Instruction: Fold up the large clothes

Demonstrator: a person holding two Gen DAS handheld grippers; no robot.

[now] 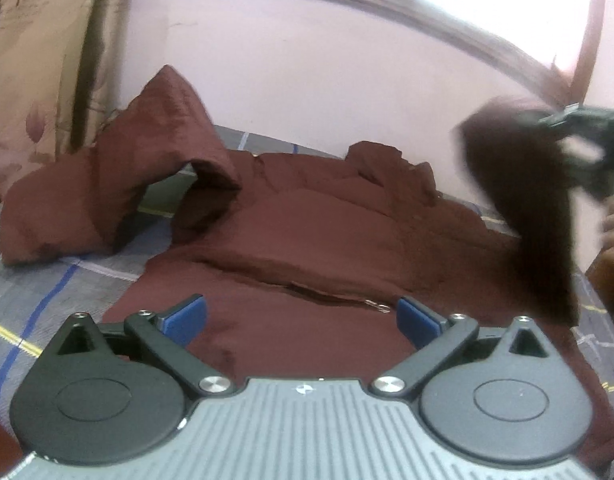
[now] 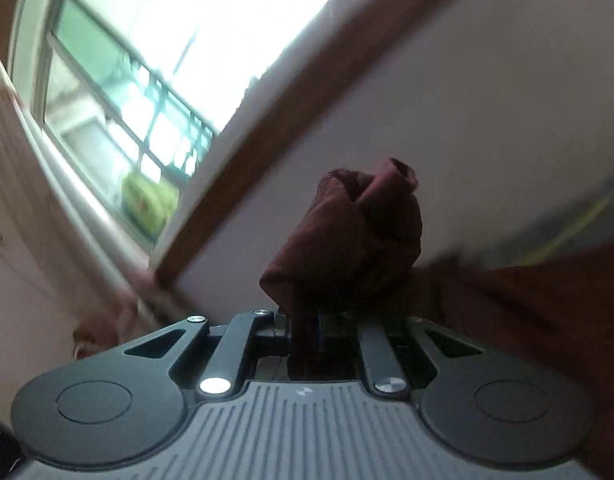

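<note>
Our left gripper (image 1: 301, 318) spread wide above the dark maroon padded jacket (image 1: 307, 232) on the grey checked bedsheet (image 1: 39, 300), our right gripper (image 2: 305, 330) clenched on a lifted sleeve (image 2: 347, 236)

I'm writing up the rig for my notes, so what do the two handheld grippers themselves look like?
The left gripper has a grey ribbed body with a small logo, two round black housings with triangular cut-outs, black link arms on silver pivot screws, and blue pads on its fingers. The right gripper has the same grey ribbed body, black housings and silver screws; its pads are hidden. No cables or sleeves show.
</note>
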